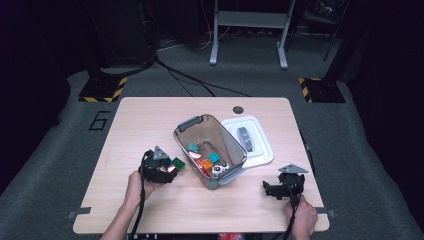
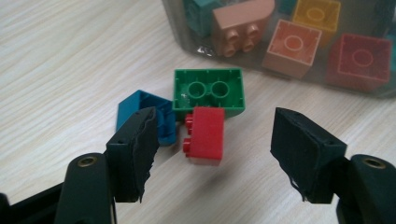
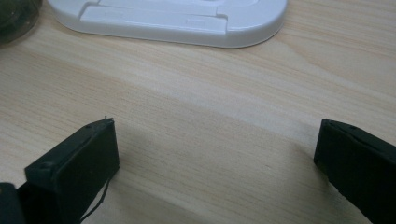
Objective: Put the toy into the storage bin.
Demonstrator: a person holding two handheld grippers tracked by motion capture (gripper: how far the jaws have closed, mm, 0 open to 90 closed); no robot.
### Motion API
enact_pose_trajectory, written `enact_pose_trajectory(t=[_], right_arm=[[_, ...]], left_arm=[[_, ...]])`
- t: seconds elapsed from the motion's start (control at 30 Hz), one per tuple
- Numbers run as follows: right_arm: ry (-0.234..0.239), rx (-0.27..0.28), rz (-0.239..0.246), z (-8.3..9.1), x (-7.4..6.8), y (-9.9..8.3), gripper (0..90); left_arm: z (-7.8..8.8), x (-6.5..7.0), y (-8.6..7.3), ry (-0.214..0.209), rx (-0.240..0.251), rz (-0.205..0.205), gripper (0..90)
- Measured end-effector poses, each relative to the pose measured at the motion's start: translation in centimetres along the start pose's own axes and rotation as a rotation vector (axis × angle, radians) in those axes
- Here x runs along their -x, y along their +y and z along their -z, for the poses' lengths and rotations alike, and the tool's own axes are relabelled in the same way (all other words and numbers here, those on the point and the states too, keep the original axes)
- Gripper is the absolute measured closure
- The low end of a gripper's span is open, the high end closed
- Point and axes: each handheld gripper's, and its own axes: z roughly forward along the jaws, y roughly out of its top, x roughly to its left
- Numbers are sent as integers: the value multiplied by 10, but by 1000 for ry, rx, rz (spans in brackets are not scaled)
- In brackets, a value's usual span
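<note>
Three loose bricks lie on the table beside the clear bin (image 2: 299, 81): a red brick (image 2: 204, 135) on its side, a green brick (image 2: 208, 88) turned studs-down, and a blue brick (image 2: 135, 105). My left gripper (image 2: 215, 120) stands open just above the table, its jaws either side of the red brick without touching it. The left jaw partly hides the blue brick. From above, the left gripper (image 1: 171, 168) is at the bin's left, next to the green brick (image 1: 179, 162). My right gripper (image 1: 268, 189) rests open over bare wood (image 3: 215, 140), holding nothing.
The clear bin (image 1: 186, 137) with grey handles sits mid-table and holds several coloured bricks. Its white lid (image 1: 260, 150) lies flat to the right, also at the far side of the right gripper view as the lid (image 3: 177, 23). The table's front edge is near both hands.
</note>
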Motion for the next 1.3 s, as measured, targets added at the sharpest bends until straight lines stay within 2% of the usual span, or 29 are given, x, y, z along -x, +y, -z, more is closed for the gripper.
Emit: enact_pose_trajectory(t=[0.13, 0.27, 0.5, 0.63, 0.97, 1.3], right_arm=[[-1, 0, 0, 0, 0, 0, 0], [-1, 0, 0, 0, 0, 0, 0], [0, 0, 0, 0, 0, 0, 0], [0, 0, 0, 0, 0, 0, 0], [-1, 0, 0, 0, 0, 0, 0], [-1, 0, 0, 0, 0, 0, 0]], left_arm=[[-7, 4, 2, 14, -20, -9, 494], [-11, 3, 1, 29, -36, 4, 587], [-12, -2, -1, 33, -40, 27, 631], [-11, -4, -2, 32, -47, 31, 698], [-6, -10, -5, 18, -31, 46, 722], [5, -16, -5, 27, -21, 55, 723]])
